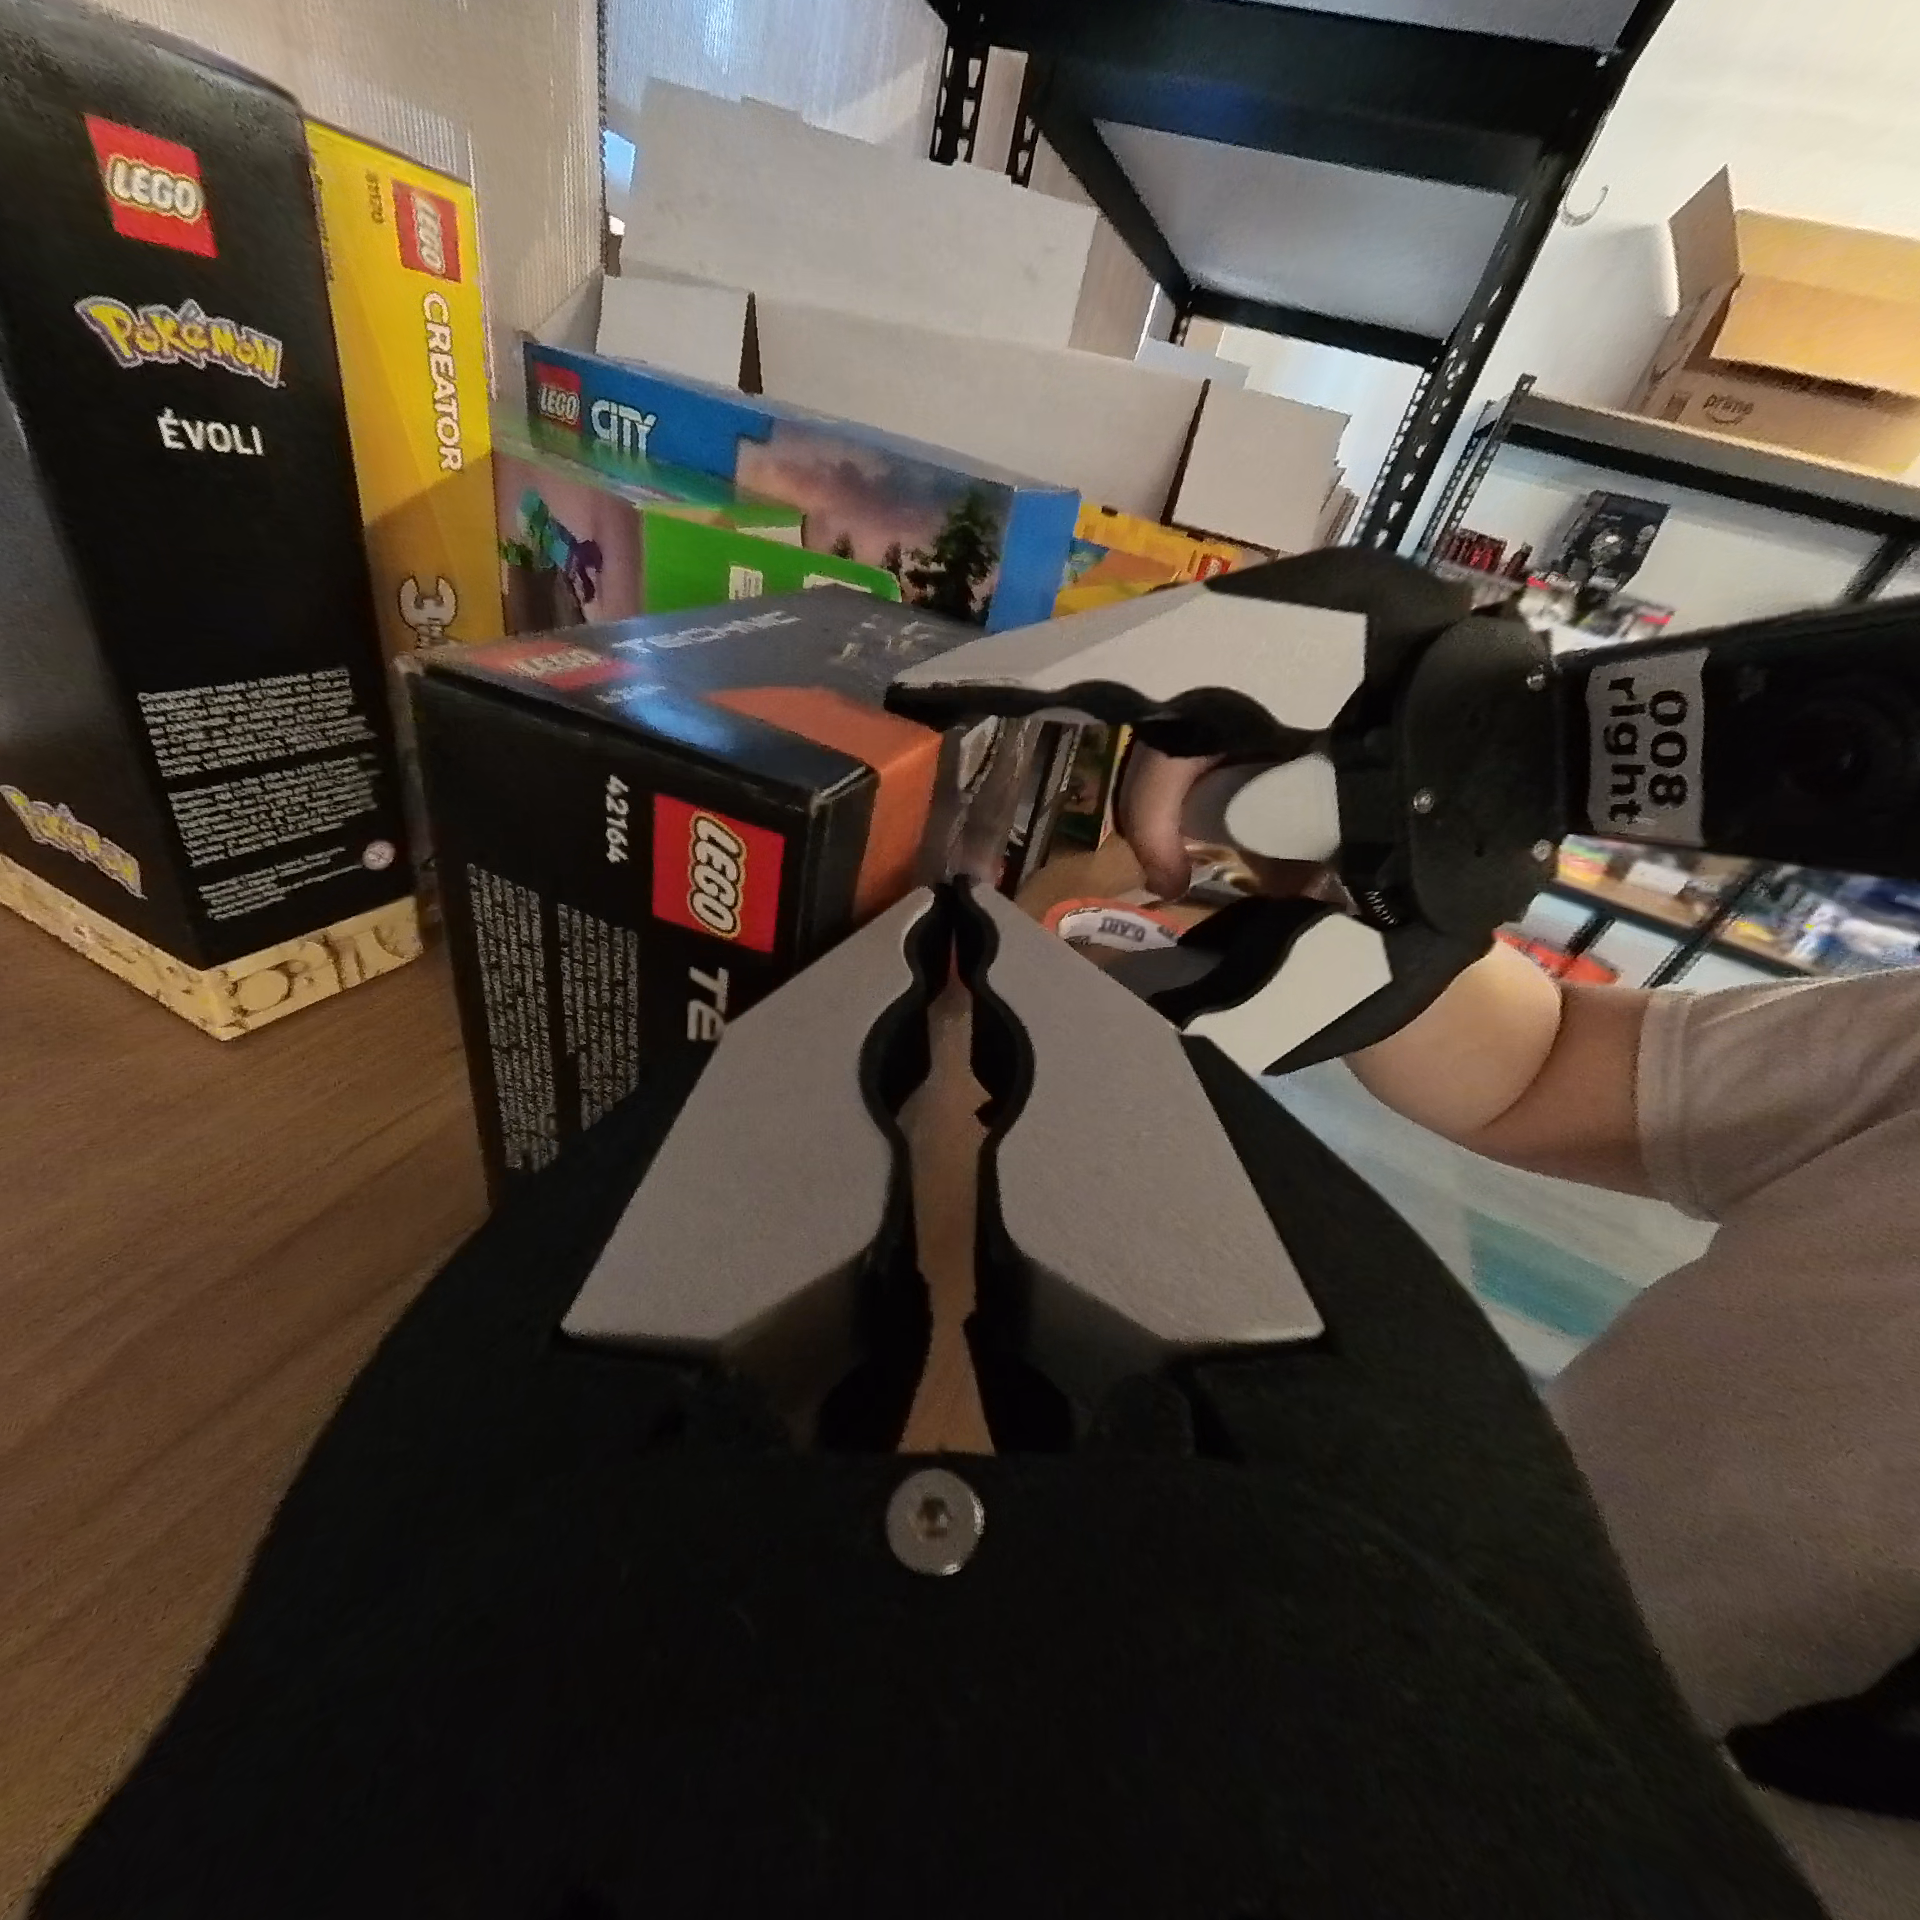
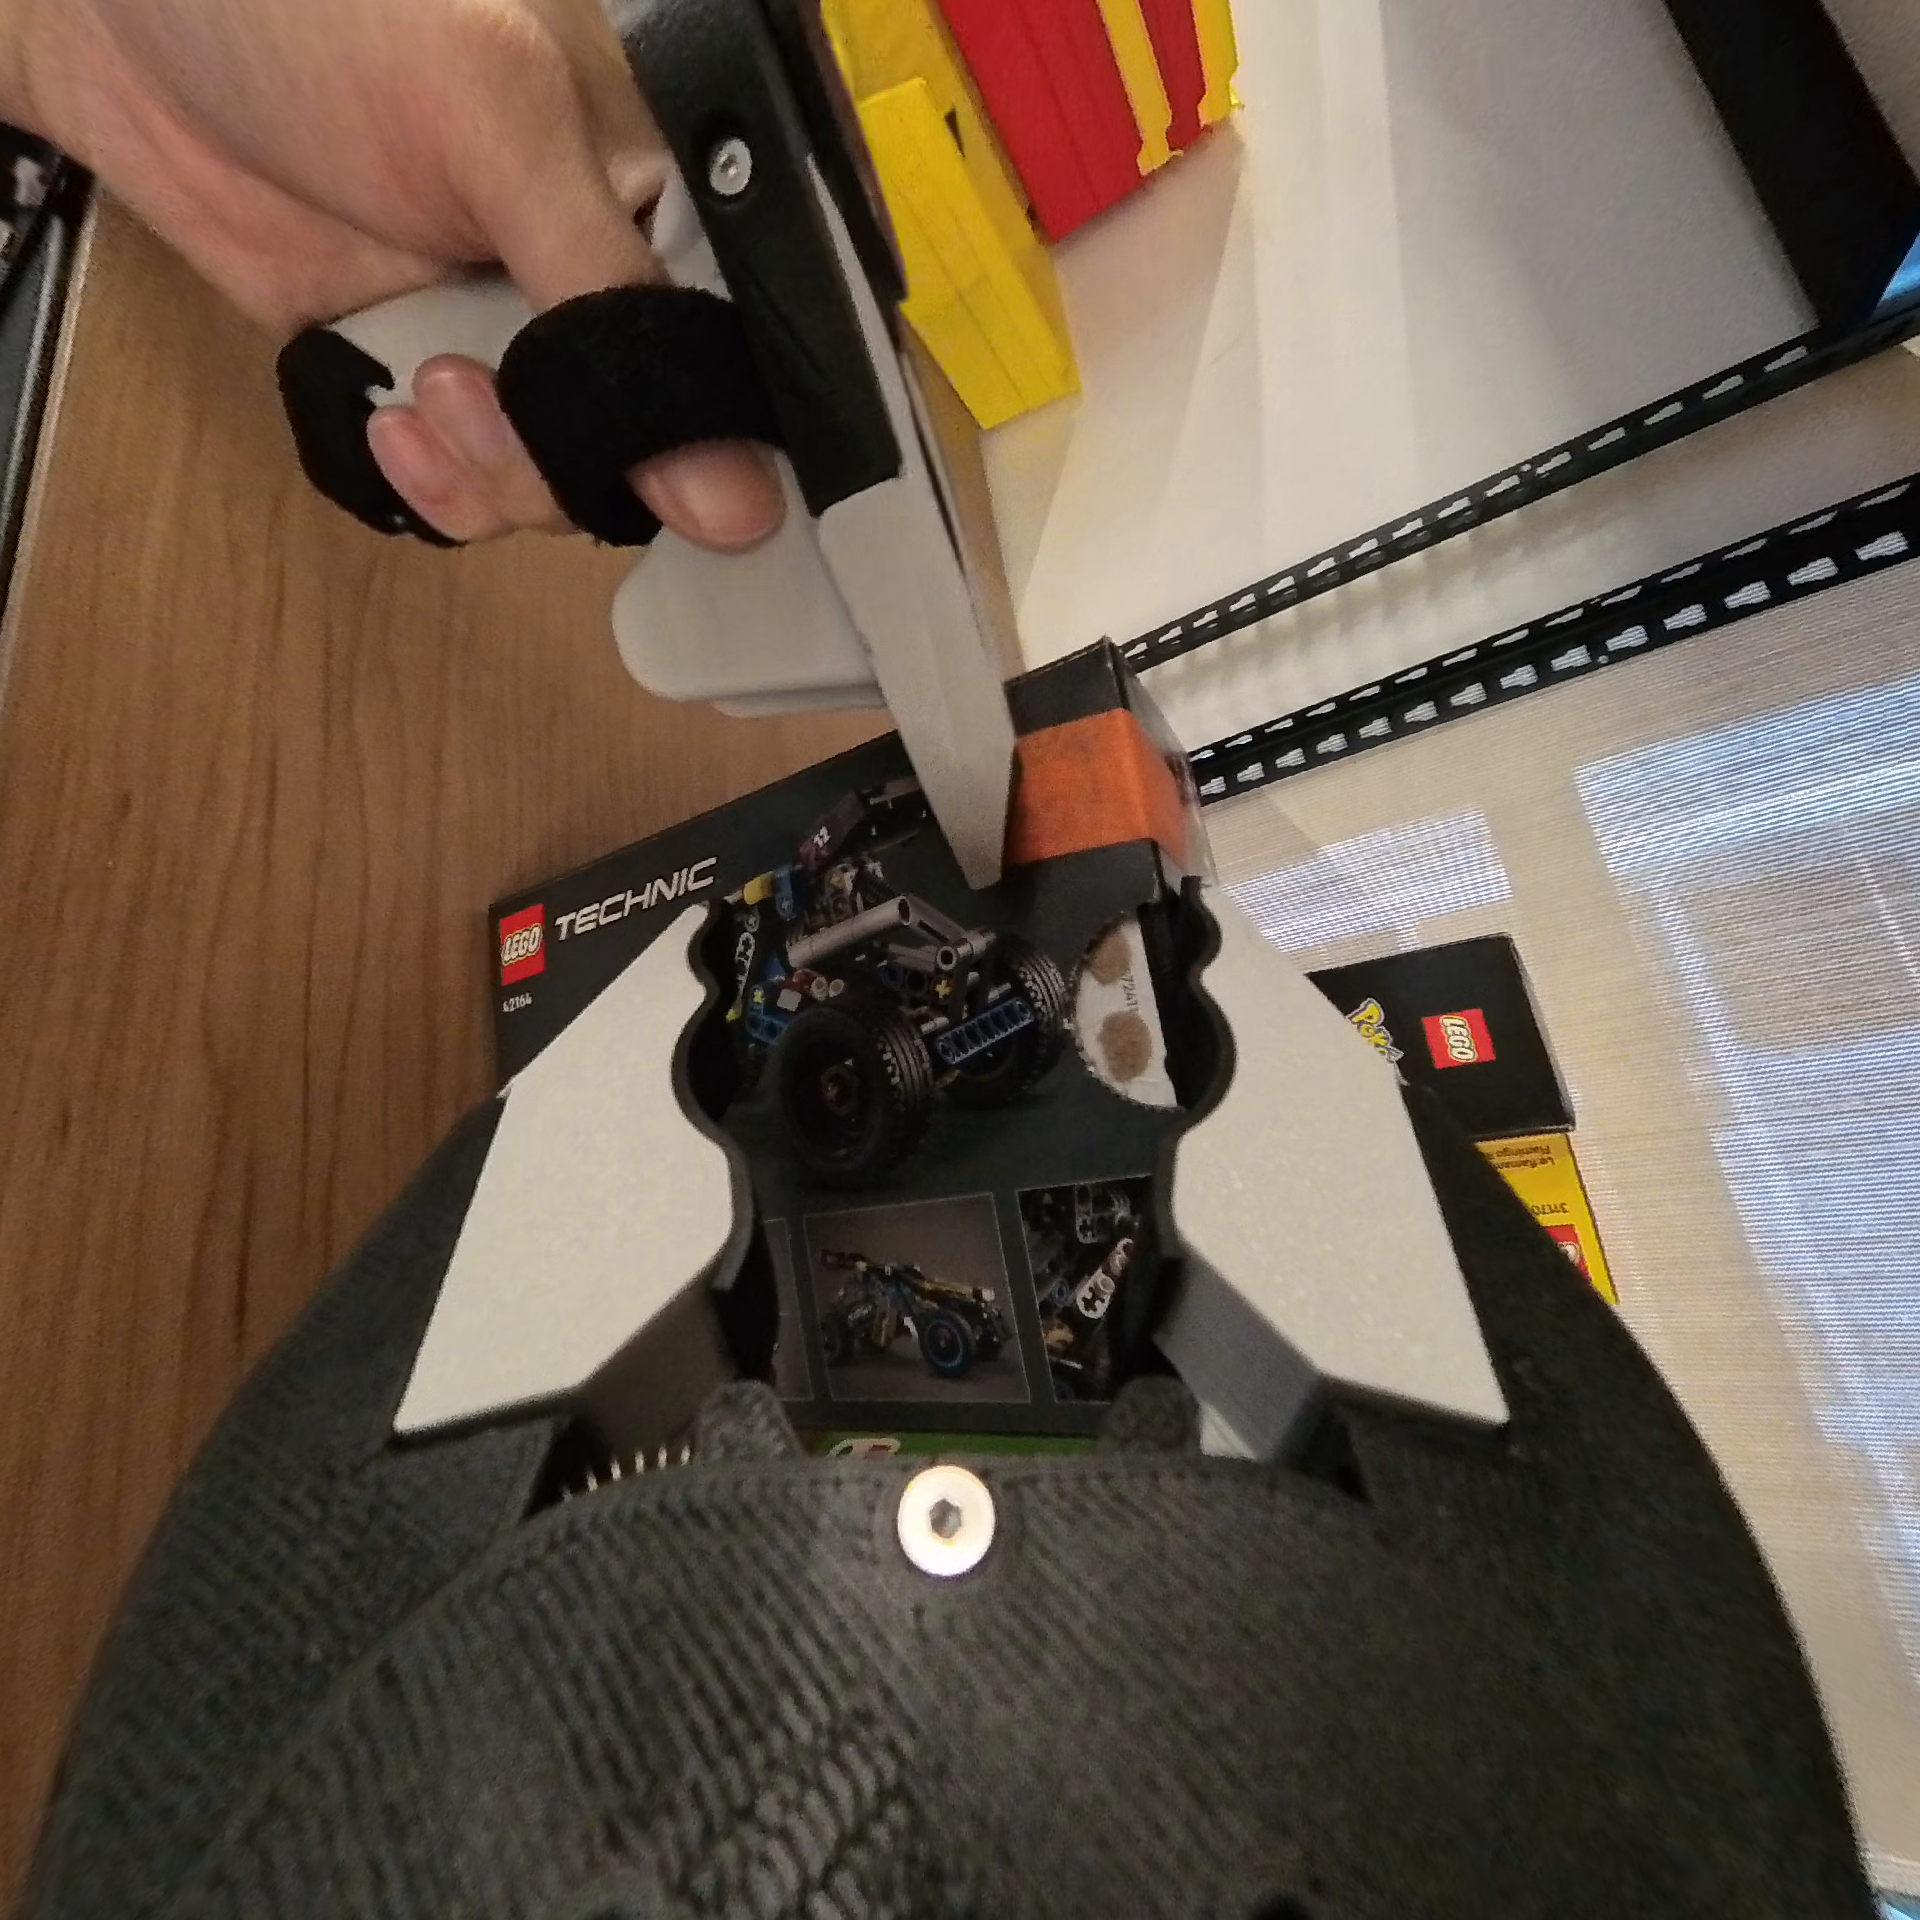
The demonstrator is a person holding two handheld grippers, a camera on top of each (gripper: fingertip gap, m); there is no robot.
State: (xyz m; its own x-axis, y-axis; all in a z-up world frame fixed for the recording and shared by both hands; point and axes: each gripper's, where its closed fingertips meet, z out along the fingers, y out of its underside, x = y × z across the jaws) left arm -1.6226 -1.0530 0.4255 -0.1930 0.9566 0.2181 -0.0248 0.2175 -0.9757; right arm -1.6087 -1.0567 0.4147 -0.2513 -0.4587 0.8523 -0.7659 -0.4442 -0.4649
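Note:
A black toy-set box with an orange band lies on the wooden table. My left gripper is shut, with its tips against the box's orange-banded end, right below a clear seal tab. I cannot tell whether it pinches the tab. My right gripper is open and close over the box's picture face. Its right finger sits by the peeled round seal. The left gripper comes in from above, and the right gripper shows from the right.
A tall black box, a yellow box, and blue and green boxes stand behind. White cartons and a black metal rack are farther back. A person's arm is at right. Only a small space, under 4 cm, lies between the two pairs of fingers.

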